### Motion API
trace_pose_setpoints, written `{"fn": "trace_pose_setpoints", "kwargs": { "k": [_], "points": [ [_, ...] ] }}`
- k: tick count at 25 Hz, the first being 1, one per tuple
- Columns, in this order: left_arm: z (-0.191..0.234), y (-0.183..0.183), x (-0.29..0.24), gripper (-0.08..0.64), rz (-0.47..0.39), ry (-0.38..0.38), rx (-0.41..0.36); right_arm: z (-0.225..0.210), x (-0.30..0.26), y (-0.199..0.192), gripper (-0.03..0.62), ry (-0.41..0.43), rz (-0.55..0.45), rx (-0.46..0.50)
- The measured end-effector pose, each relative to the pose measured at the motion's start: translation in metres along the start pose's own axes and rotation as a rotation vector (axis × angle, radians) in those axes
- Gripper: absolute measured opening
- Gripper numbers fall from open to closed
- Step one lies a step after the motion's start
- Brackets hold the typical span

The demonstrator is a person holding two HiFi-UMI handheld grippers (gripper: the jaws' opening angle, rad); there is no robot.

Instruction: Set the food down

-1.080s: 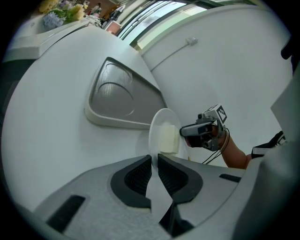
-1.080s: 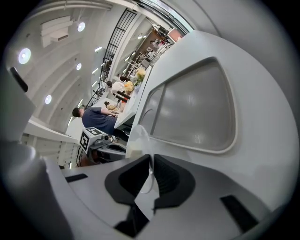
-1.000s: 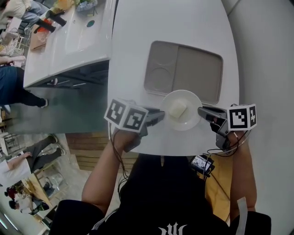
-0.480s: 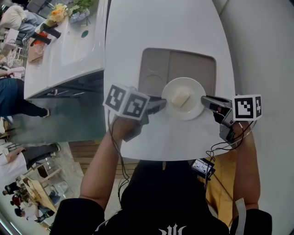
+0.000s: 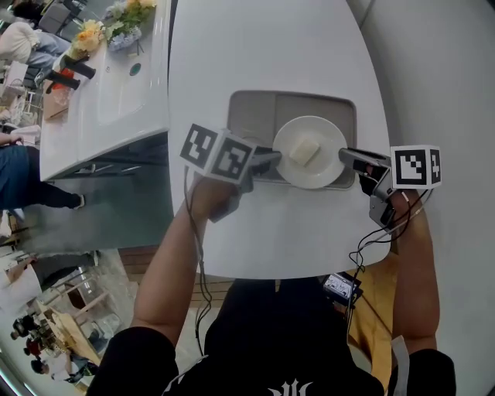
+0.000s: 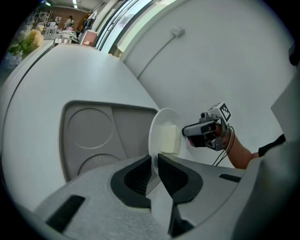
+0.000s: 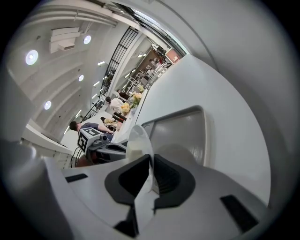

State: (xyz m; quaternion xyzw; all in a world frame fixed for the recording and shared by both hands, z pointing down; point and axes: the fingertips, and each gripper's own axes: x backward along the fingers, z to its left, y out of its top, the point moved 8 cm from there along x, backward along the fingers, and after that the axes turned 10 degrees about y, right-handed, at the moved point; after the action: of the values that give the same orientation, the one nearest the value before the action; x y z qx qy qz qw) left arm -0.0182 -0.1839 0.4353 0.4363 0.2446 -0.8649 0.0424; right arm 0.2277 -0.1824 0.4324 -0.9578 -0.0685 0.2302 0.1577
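A round white plate (image 5: pixel 310 151) carries a pale yellow block of food (image 5: pixel 305 151) and hangs over the grey compartment tray (image 5: pixel 247 114) on the white table. My left gripper (image 5: pixel 272 158) is shut on the plate's left rim and my right gripper (image 5: pixel 346 157) is shut on its right rim. In the left gripper view the plate (image 6: pixel 161 136) stands edge-on between the jaws, the food (image 6: pixel 168 139) on its far face, with the right gripper (image 6: pixel 197 131) beyond it. In the right gripper view the plate (image 7: pixel 139 142) is pinched the same way over the tray (image 7: pixel 180 126).
The tray has round recesses (image 6: pixel 90 128) on its left part and a flat section on the right. A second white table (image 5: pixel 108 85) with flowers (image 5: pixel 116 23) stands to the left across a gap. People sit at the far left. A white wall (image 5: pixel 441 85) runs along the right.
Both grippers have carried the plate away from the table's near edge, from in front of the tray to over the tray's right part. The grip on both rims is unchanged.
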Motion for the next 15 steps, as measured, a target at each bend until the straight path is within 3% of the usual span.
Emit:
{"fn": "trace_pose_setpoints", "kwargs": {
  "k": [6,15],
  "points": [
    [0.005,0.025,-0.017,0.041,0.018,0.011,-0.02,-0.017,0.004,0.013,0.028,-0.024,-0.029,-0.015],
    [0.012,0.039,-0.036,0.043,0.077,0.132,-0.124,-0.039,-0.01,0.022,0.029,-0.092,0.001,-0.026]
  ]
}}
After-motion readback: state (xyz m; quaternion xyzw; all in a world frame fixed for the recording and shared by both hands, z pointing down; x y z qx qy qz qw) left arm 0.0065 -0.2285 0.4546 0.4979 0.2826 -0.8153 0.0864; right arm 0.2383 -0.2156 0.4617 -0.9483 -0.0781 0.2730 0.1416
